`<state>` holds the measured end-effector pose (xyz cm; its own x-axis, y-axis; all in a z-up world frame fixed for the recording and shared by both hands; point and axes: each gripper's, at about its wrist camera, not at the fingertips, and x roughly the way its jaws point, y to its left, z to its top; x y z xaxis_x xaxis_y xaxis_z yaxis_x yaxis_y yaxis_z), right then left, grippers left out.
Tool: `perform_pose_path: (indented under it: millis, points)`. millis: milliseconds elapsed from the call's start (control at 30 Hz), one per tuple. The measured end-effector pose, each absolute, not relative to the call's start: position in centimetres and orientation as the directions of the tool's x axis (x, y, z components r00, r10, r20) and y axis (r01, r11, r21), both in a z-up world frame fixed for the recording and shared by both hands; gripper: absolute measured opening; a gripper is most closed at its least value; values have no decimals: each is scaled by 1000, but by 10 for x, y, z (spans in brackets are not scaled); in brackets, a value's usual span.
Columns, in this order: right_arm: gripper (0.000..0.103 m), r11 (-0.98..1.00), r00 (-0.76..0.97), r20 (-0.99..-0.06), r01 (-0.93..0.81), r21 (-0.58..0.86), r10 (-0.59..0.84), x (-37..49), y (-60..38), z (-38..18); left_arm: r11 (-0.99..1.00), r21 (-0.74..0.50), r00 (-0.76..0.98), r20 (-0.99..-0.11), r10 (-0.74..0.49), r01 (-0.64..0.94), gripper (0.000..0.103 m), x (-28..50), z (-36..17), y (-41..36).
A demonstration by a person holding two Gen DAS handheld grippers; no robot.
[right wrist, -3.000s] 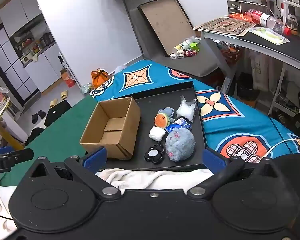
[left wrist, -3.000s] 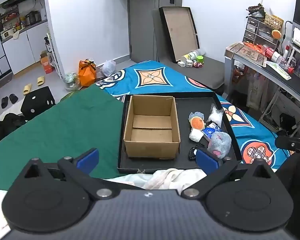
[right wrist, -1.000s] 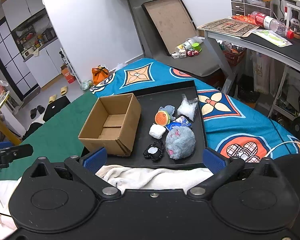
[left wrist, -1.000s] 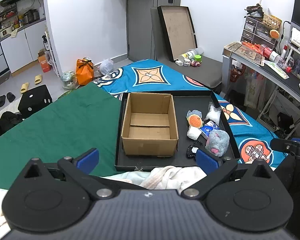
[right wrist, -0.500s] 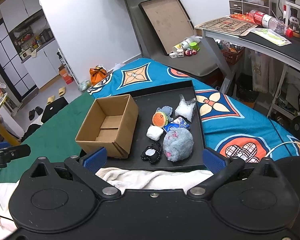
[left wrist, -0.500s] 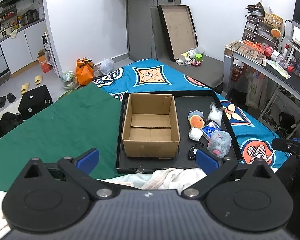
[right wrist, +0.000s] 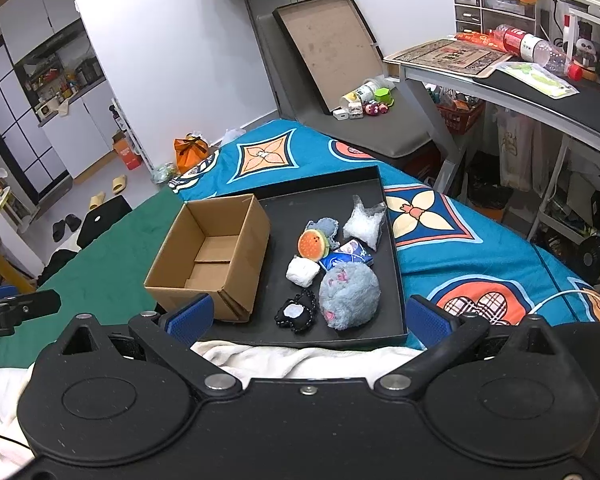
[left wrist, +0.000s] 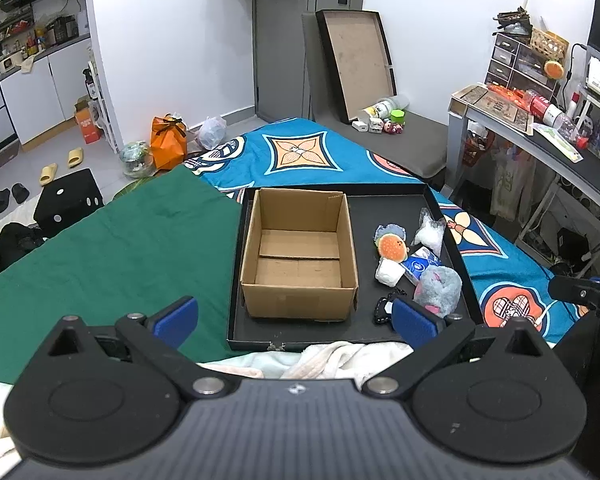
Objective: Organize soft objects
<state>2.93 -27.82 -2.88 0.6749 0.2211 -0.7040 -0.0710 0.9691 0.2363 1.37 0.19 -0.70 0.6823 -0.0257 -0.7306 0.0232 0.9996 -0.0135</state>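
An empty cardboard box (left wrist: pixel 299 258) (right wrist: pixel 212 258) stands in the left half of a black tray (left wrist: pixel 388 210) (right wrist: pixel 356 186) on the bed. To its right lie several soft things: a grey fluffy plush (left wrist: pixel 438 290) (right wrist: pixel 349 294), an orange round plush (left wrist: pixel 392 248) (right wrist: pixel 312 243), a white soft block (left wrist: pixel 388 272) (right wrist: pixel 302 272), a black plush (right wrist: pixel 296 312), a blue packet (right wrist: pixel 350 256) and a clear bag of white filling (left wrist: pixel 430 232) (right wrist: pixel 364 224). My left gripper (left wrist: pixel 296 318) and right gripper (right wrist: pixel 310 318) hover open before the tray's near edge, holding nothing.
A white towel (right wrist: pixel 300 360) lies just below the tray's near edge. A green cloth (left wrist: pixel 112 248) covers the bed's left side, a blue patterned sheet (right wrist: pixel 460 236) the right. A desk (right wrist: pixel 500 80) stands to the right, a chair with a leaning tray lid (left wrist: pixel 356 60) behind.
Both views shift only slightly; the grippers have stayed open and back from the tray. Nothing on the tray has moved.
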Motion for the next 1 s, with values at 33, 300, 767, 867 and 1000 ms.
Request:
perform_pose_path:
  millis: [33,300,767,867,1000]
  points:
    - [103,969,675,-704,-72,238,223,30,-278,-29,1000,-11,684,-729,-24,23,102,14,-7,2]
    - [103,971,664,-715,-74,229,219,37,-273,-33,1000,-17,683,-730,-21,12,102,20,-11,7]
    - [103,967,628,-744,-57,249,229,69,-267,-54,999,-48,653,-756,-36,0,102,52,-31,16]
    - [103,965,620,-750,-45,259,230,77,-269,-62,999,-47,643,-765,-33,-6,102,60,-37,17]
    - [103,956,611,-745,-69,287,267,87,-270,-69,999,-37,635,-772,-26,-5,102,71,-46,17]
